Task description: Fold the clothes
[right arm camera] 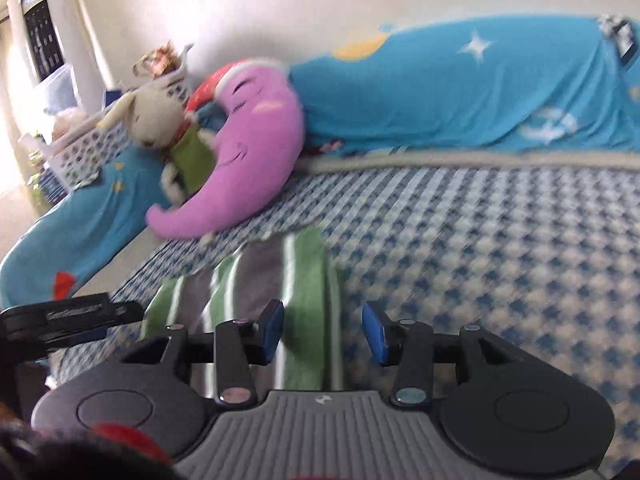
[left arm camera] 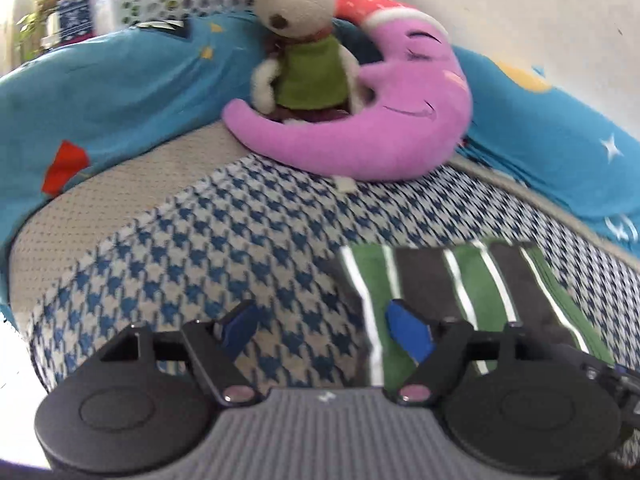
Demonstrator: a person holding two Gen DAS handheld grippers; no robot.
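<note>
With both the left gripper (left arm camera: pixel 326 326) and the right gripper (right arm camera: pixel 323 330) released and empty, the folded striped garment (left arm camera: pixel 448 288) lying on the houndstooth cover (left arm camera: pixel 224 240) should be pressed flat before any regrasp.

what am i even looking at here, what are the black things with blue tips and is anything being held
These are two hand-held grippers, one in each of a person's hands, each with its own camera looking forward along two blue-padded fingers. That is why the black machinery fills the bottom of both pictures.

One picture is from the left gripper, the other from the right gripper. Both have their jaws open and hold nothing.

Below them lies a striped garment in green, dark grey and white, apparently folded, on a blue and white houndstooth cover. At the back a purple moon cushion cradles a stuffed rabbit in a green top, against blue bedding with stars.
</note>
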